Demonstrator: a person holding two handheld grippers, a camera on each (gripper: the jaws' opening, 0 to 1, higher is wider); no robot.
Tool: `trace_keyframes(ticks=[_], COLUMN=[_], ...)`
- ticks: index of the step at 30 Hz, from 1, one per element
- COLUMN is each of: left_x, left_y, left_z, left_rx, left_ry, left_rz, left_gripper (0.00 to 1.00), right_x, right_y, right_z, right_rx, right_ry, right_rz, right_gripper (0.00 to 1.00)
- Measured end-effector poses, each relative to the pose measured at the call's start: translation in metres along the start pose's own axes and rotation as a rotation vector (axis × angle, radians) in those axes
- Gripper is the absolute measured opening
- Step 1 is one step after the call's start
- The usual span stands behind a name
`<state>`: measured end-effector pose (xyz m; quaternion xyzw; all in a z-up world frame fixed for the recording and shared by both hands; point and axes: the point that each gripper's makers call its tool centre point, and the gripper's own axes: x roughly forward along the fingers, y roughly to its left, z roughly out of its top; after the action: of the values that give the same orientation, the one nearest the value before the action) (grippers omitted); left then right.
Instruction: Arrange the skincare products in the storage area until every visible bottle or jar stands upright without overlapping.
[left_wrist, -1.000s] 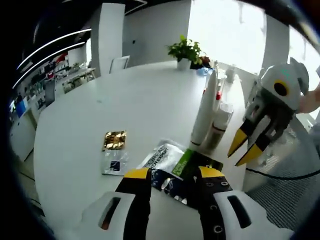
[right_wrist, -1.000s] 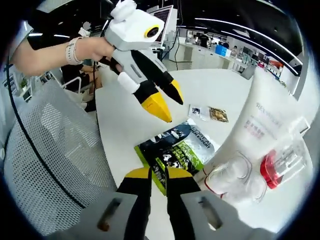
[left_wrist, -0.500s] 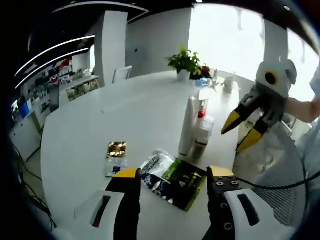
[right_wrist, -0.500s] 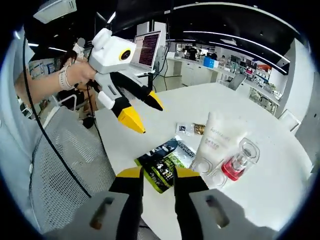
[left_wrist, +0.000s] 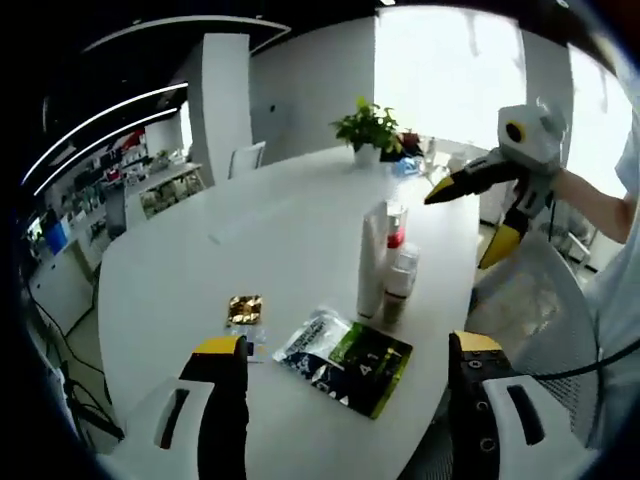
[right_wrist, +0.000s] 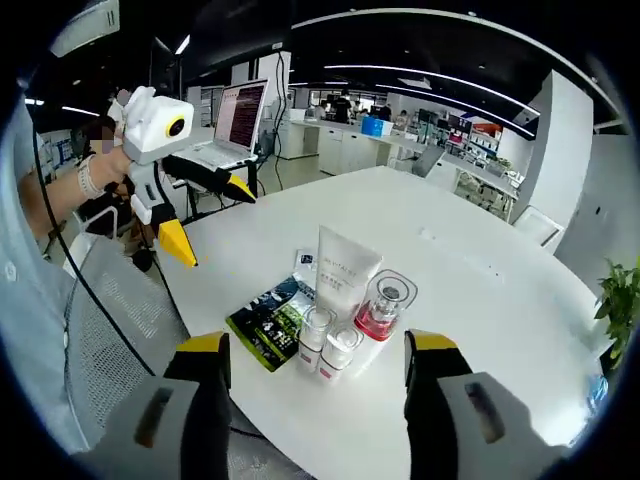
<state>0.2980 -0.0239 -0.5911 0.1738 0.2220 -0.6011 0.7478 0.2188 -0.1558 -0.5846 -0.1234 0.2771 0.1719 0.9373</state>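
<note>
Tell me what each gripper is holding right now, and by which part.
Nothing. The left gripper and right gripper are both open and empty, raised away from the white tube.

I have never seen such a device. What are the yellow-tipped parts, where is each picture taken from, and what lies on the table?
A person holds one hand tool in each hand; each has two yellow-tipped jaws and a camera. At the bottom of each picture you see that camera's own jaws, and the other tool appears higher up: the right gripper in the left gripper view, the left gripper in the right gripper view. Both stand open and hold nothing. On the white table stand a white tube, a red-filled bottle and two small jars. Beside them lie a dark-green packet and small sachets.
</note>
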Motion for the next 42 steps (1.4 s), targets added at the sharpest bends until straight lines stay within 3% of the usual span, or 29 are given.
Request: trace_keyframes(ticks=[7, 13, 23, 29, 36, 42], left_x=[-0.003, -0.005, 0.003, 0.021, 0.056, 0.086], left_y=[0.004, 0.007, 0.018, 0.046, 0.085, 0.109], left_z=[-0.007, -0.014, -0.025, -0.034, -0.042, -0.05], left_rx=[-0.005, -0.006, -0.012, -0.028, -0.079, -0.096], left_ry=[0.017, 0.035, 0.069, 0.097, 0.122, 0.159], left_rz=[0.016, 0.011, -0.009, 0.006, 0.006, 0.019], left_gripper=[0.91, 0.97, 0.97, 0.97, 0.97, 0.91], right_x=[0.0, 0.001, 0.007, 0.01, 0.011, 0.011], right_y=[-0.008, -0.012, -0.017, -0.021, -0.028, -0.03], right_z=[-0.005, -0.004, -0.008, -0.01, -0.014, -0.017], right_rx=[0.01, -0.001, -0.008, 0.004, 0.021, 0.045], right_ry=[0.027, 0.019, 0.044, 0.05, 0.06, 0.066], right_rz=[-0.005, -0.013, -0.018, -0.022, -0.033, -0.038], right_gripper=[0.92, 0.97, 0.99, 0.99, 0.98, 0.96])
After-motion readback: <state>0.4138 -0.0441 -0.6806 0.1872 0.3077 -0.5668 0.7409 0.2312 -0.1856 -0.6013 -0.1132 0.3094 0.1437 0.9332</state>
